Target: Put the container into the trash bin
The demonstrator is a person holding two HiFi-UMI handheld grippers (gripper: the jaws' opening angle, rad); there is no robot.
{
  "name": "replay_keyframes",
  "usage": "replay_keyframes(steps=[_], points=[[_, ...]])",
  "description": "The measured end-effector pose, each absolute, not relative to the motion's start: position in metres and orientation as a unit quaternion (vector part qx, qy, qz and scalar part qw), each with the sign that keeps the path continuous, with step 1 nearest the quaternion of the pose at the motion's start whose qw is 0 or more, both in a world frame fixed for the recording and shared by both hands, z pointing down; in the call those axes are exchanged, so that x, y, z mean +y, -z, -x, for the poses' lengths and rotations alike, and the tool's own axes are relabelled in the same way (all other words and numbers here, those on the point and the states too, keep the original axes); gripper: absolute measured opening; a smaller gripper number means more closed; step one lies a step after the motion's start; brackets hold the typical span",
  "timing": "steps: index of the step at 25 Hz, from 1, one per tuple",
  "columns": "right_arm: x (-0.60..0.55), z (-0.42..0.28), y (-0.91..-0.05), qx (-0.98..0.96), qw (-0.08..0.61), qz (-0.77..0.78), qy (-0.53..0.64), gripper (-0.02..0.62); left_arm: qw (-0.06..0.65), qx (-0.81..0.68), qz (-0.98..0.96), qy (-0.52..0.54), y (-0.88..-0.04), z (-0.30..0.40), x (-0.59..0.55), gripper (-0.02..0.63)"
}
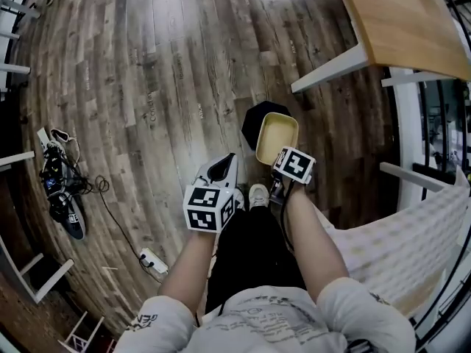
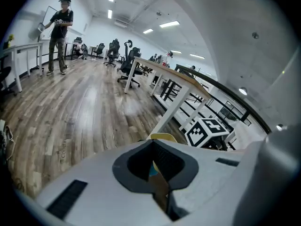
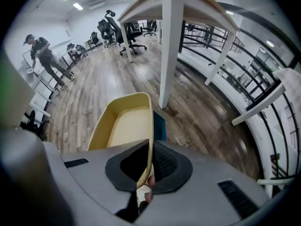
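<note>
In the head view my right gripper [image 1: 280, 155] is shut on the near rim of a shallow yellow container [image 1: 276, 137]. The container hangs over a black trash bin [image 1: 254, 120] that stands on the wood floor, and it hides part of the bin. The right gripper view shows the container [image 3: 123, 126] empty, its side wall pinched between the jaws of that gripper [image 3: 145, 175]. My left gripper [image 1: 223, 169] hangs just left of the container, jaws together and holding nothing. In the left gripper view [image 2: 159, 180], a sliver of the container [image 2: 162, 137] shows past the jaws.
A wooden table [image 1: 405, 20] on white legs stands at the upper right, close to the bin. A white mesh barrier [image 1: 412, 241] runs along the right. Cables and gear [image 1: 62, 190] and a power strip [image 1: 153, 259] lie on the floor at left. A person [image 2: 59, 32] stands far off.
</note>
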State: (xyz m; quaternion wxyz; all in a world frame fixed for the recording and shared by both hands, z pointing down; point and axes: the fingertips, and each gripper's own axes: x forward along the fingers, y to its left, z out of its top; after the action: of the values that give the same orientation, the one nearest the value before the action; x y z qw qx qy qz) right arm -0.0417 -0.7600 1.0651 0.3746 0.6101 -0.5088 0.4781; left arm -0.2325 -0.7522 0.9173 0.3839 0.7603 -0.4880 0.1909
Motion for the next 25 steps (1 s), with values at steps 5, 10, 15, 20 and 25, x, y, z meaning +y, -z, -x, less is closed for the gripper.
replay_keyframes(steps=[5, 10, 15, 20, 25], points=[[-0.764, 0.039, -1.136, -0.486, 0.404, -0.605, -0.485, 0.004, 0.392, -0.483, -0.76, -0.191, -0.97, 0.238, -0.764, 0.005], [-0.768, 0.044, -1.186, -0.474, 0.417, -0.593, -0.5, 0.005, 0.39, -0.473, -0.766, -0.194, -1.0, 0.235, -0.772, 0.005], [-0.782, 0.049, -1.205, -0.467, 0.403, -0.59, -0.521, 0.006, 0.388, -0.464, -0.771, -0.198, -1.009, 0.234, -0.783, 0.005], [-0.793, 0.049, -1.205, -0.471, 0.381, -0.601, -0.522, 0.097, 0.393, -0.458, -0.771, -0.204, -1.009, 0.232, -0.782, 0.005], [-0.797, 0.054, -1.173, -0.49, 0.365, -0.608, -0.507, 0.003, 0.399, -0.457, -0.768, -0.204, -0.992, 0.233, -0.784, 0.005]])
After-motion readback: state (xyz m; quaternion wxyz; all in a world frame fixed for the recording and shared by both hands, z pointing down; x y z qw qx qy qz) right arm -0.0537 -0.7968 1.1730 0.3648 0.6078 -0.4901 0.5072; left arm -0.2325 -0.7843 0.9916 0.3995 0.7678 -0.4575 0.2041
